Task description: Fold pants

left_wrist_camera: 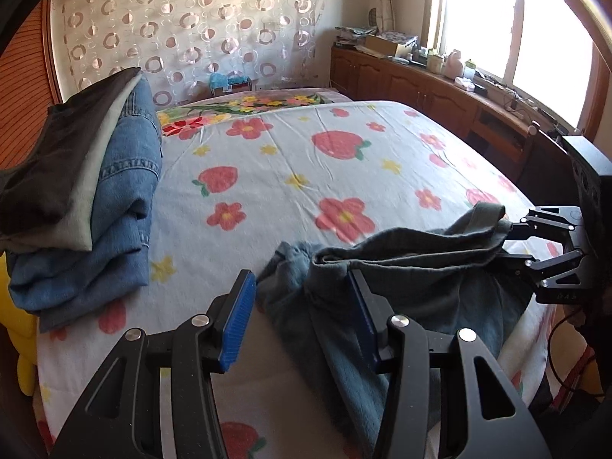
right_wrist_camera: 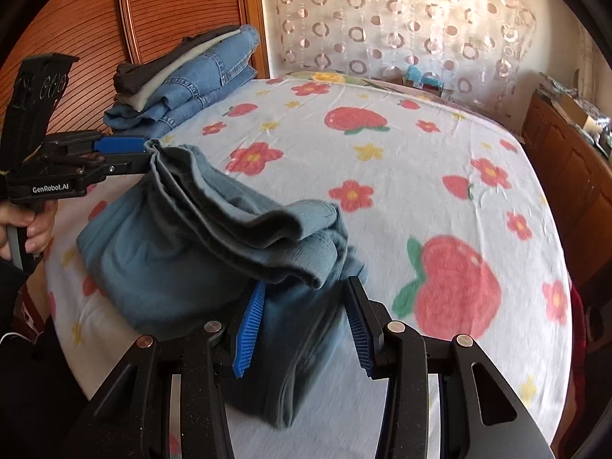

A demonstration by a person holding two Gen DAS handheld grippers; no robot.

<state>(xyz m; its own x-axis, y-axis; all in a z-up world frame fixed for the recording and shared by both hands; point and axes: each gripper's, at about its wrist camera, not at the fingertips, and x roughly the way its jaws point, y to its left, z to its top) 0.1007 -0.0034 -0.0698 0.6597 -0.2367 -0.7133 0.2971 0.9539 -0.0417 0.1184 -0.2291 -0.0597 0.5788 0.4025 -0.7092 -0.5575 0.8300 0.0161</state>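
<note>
Item under handling: a pair of grey-blue pants (right_wrist_camera: 183, 237), partly folded, slung between two hand-held tongs above the near edge of the bed. The cloth sags between them, and its lower folds rest on the strawberry-and-flower sheet (left_wrist_camera: 306, 176).

Left gripper (left_wrist_camera: 301, 275): clenched on a bunched end of the pants. From the right wrist view, the cloth gathers at its blue pad and hangs from there. A person's hand (right_wrist_camera: 34, 225) holds its handle at the left bed edge.

Right gripper (right_wrist_camera: 307, 283): clenched on the other end. Thick folds fill the gap between its blue ribbed pads, and the jaws stand partly apart around that bulk.

Other findings: a pile of folded clothes (left_wrist_camera: 114, 191), dark and pale garments on top of blue denim, sits on the far left corner of the bed, well apart from the pants. A wooden cabinet (left_wrist_camera: 420, 84) cluttered with boxes and bottles runs under the bright window (left_wrist_camera: 535, 19). A curtain with ring patterns (left_wrist_camera: 191, 19) covers the wall behind the bed.
</note>
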